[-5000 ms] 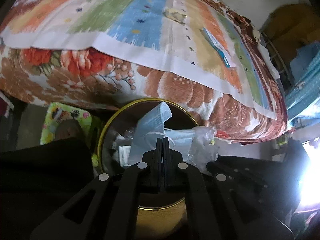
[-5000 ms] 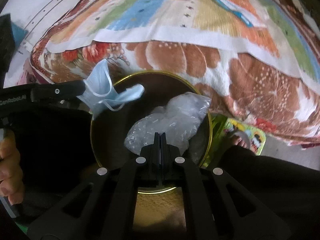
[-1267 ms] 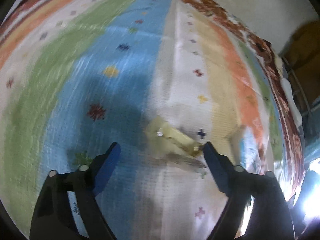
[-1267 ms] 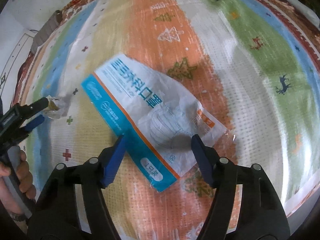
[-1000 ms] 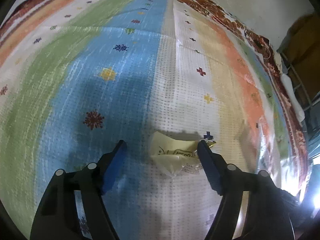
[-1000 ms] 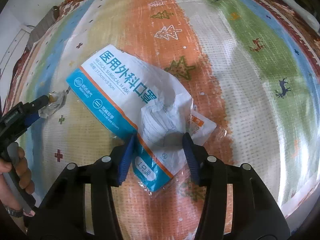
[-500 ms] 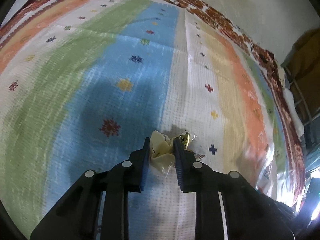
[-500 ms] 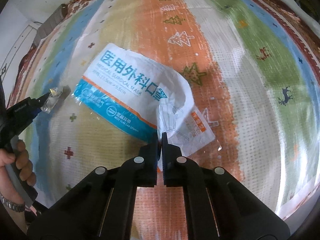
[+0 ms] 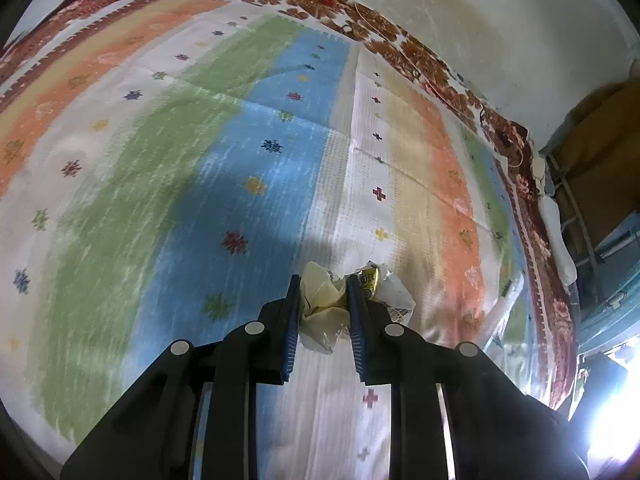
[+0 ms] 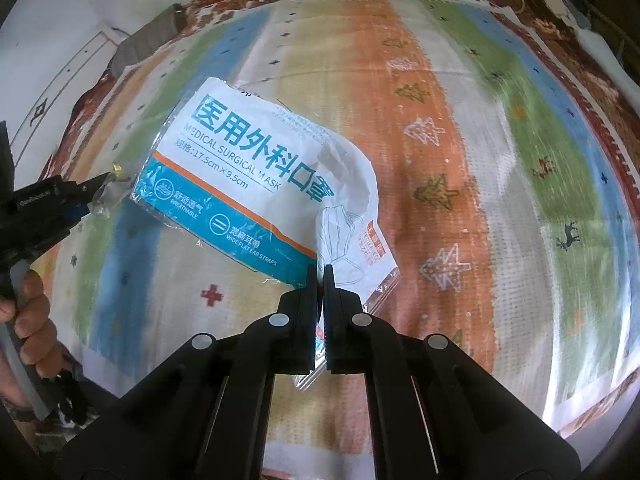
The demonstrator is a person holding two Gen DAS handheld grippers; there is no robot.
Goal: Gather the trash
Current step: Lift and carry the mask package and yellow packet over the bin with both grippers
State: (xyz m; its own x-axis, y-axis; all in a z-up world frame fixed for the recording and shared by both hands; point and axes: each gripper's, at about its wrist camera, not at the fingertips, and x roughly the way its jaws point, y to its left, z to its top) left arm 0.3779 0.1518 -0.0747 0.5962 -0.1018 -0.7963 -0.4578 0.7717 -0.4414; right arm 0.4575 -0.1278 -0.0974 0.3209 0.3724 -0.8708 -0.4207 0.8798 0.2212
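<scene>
Both grippers closed: left gripper (image 9: 322,284) apparently pinching wrapper (image 9: 324,304), right gripper (image 10: 319,274) mask packet (image 10: 260,188).

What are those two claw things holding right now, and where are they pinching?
The left gripper pinches a crumpled yellowish wrapper at its middle. The right gripper is shut on the surgical mask packet at its near edge.

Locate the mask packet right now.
The mask packet lies mid-frame in the right wrist view over the striped blanket, its lower corner pinched in the right tongs; the left tongs hold a wrapper just left.
</scene>
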